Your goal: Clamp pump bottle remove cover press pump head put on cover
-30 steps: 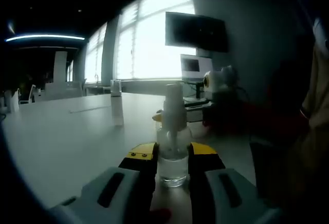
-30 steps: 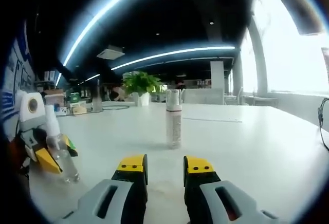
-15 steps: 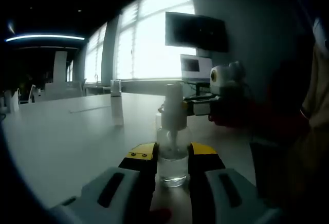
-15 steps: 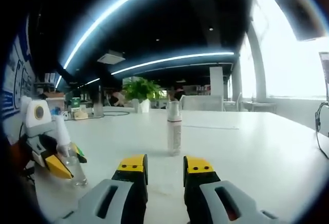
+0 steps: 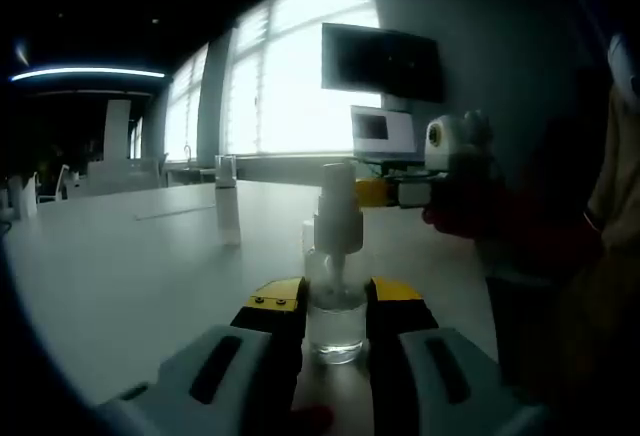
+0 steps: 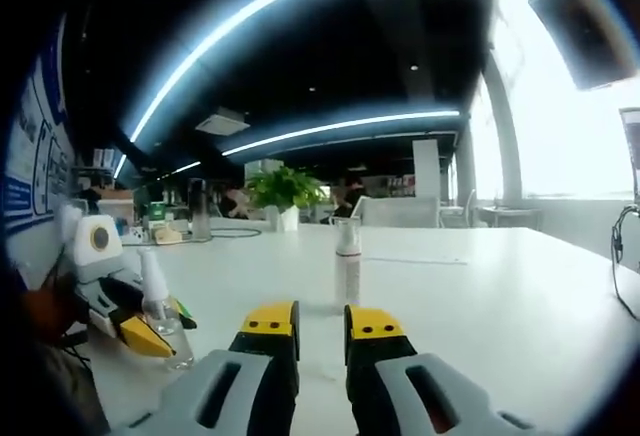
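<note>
Only step 1 of 4 is looking done, judging by how things lie. The left gripper (image 5: 335,306) is clamping the pump bottle (image 5: 336,286) by its clear body, standing it upright on the white table (image 5: 130,276), and the cover (image 5: 337,194) is still sitting over the pump head. The right gripper (image 6: 321,321) is hanging nearly closed and empty, near the bottle's top but not touching it; removing the cover, pressing the pump and recapping are all left.

The table is stretching wide, carrying a second small bottle (image 6: 347,266) well apart. Beyond, bright windows (image 5: 290,86), a dark wall screen (image 5: 383,61) and a potted plant (image 6: 281,194) are showing.
</note>
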The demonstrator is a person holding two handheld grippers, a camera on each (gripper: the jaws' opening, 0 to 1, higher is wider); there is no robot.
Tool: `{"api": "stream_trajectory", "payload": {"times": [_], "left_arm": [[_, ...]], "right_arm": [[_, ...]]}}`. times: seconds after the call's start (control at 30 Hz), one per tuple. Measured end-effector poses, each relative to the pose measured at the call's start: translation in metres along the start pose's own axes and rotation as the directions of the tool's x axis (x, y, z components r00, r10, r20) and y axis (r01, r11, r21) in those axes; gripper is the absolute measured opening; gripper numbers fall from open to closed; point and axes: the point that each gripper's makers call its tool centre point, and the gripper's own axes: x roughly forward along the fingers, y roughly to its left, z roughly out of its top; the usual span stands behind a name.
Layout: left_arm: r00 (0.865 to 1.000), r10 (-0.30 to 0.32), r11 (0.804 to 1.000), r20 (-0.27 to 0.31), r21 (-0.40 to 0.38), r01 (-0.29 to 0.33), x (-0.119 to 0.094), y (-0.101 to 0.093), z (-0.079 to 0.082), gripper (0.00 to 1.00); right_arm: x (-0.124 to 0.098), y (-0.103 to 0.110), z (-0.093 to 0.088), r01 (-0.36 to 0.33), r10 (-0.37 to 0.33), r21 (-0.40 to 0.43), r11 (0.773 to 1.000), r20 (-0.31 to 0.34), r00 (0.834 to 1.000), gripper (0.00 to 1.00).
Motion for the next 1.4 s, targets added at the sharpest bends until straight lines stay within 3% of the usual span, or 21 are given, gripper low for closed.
{"api": "stream_trajectory", "payload": {"times": [0.17,0.3,0.9,1.4], "left_arm": [[1.000,0.000,1.000,0.000,0.002,0.000,0.000,0.000,0.000,0.15],[1.000,0.000,1.000,0.001,0.003,0.000,0.000,-0.001,0.000,0.15],[1.000,0.002,1.000,0.000,0.001,-0.002,0.000,0.000,0.000,0.15],[1.000,0.003,1.000,-0.001,0.003,-0.003,0.000,0.001,0.000,0.15]], "right_arm": [[-0.003,0.007,-0.002,-0.021,0.021,-0.011,1.000,-0.008,1.000,0.08],[-0.006,0.012,-0.005,-0.027,0.027,-0.006,1.000,-0.018,0.999,0.00],[-0.017,0.033,-0.008,-0.122,0.121,-0.047,0.991,-0.034,0.992,0.00],[-0.015,0.047,-0.034,-0.192,0.188,-0.049,0.980,-0.075,0.979,0.00]]}}
